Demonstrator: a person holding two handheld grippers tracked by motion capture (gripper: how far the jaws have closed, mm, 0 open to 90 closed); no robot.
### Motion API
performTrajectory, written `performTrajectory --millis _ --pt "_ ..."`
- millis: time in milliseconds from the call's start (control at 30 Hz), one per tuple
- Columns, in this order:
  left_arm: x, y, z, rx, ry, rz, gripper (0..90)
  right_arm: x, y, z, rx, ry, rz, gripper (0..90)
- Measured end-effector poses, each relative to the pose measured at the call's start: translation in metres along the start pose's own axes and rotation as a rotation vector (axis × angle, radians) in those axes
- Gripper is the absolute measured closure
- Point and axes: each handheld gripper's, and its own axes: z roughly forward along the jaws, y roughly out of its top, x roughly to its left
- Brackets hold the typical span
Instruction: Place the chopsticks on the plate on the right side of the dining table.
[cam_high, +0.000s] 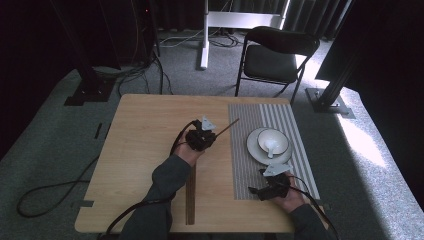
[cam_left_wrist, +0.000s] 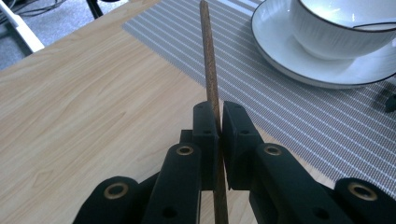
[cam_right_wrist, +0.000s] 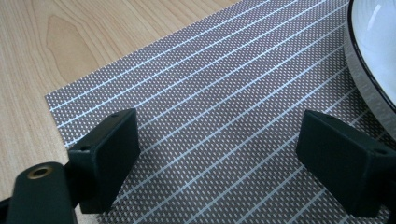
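A grey carpet (cam_high: 45, 145) covers the floor around the light wooden table (cam_high: 145, 130) in the middle of the frame. At upper right of centre stands a black folding chair (cam_high: 275, 55), and behind it, top centre, a white stand (cam_high: 210, 25) with its post reaching down to the carpet. Dark curtains (cam_high: 310, 15) close off the top edge. Black cables (cam_high: 135, 70) lie at upper left and one loops at lower left. Bright light falls on the carpet at right, beside a dark metal post (cam_high: 332, 85).

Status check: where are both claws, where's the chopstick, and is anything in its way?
Left claw shut on brown chopstick, tip over striped placemat. Right claw open, empty, low over placemat. Bowl on saucer sits just beyond; second stick on table.
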Motion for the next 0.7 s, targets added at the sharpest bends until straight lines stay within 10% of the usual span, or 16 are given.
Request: performTrajectory --millis 700 --pt "-0.016 0.026 0.017 -0.011 -0.028 0.036 84.7 0.0 0.0 0.0 0.0 0.002 -0.001 12.4"
